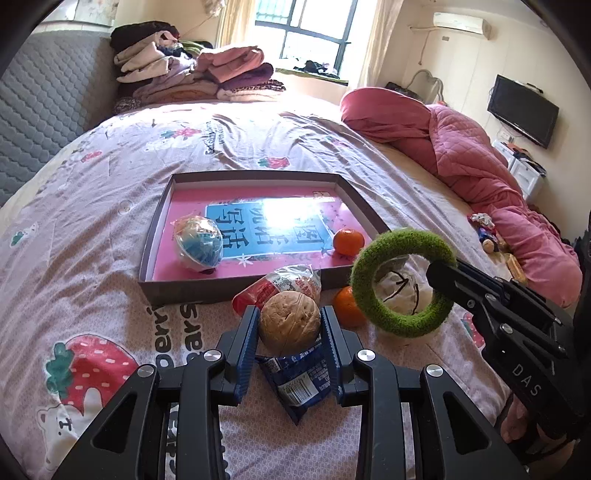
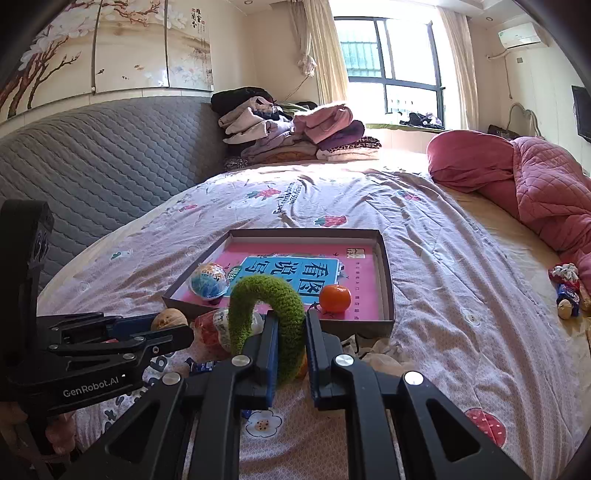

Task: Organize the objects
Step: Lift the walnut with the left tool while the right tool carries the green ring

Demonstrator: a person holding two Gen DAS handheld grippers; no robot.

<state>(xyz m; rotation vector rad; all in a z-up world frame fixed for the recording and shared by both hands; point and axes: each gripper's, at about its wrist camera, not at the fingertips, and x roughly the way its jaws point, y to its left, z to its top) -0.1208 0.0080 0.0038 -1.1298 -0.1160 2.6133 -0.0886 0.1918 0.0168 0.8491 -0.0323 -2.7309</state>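
While the left gripper [image 1: 290, 328] pinches a round walnut [image 1: 289, 322] and the right gripper [image 2: 290, 332] clamps the fuzzy green ring [image 2: 266, 314], both hover just short of the box [image 1: 236, 286], so the walnut could squirt out and roll off across the bed [image 1: 92, 258]

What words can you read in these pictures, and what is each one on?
"GenRobot.AI": left claw body.
"DAS": right claw body.
"看图说写": blue label on the pink book in the box.
Bedsheet lettering: cut off, unreadable.
Blue packet and wall scroll print: too small.
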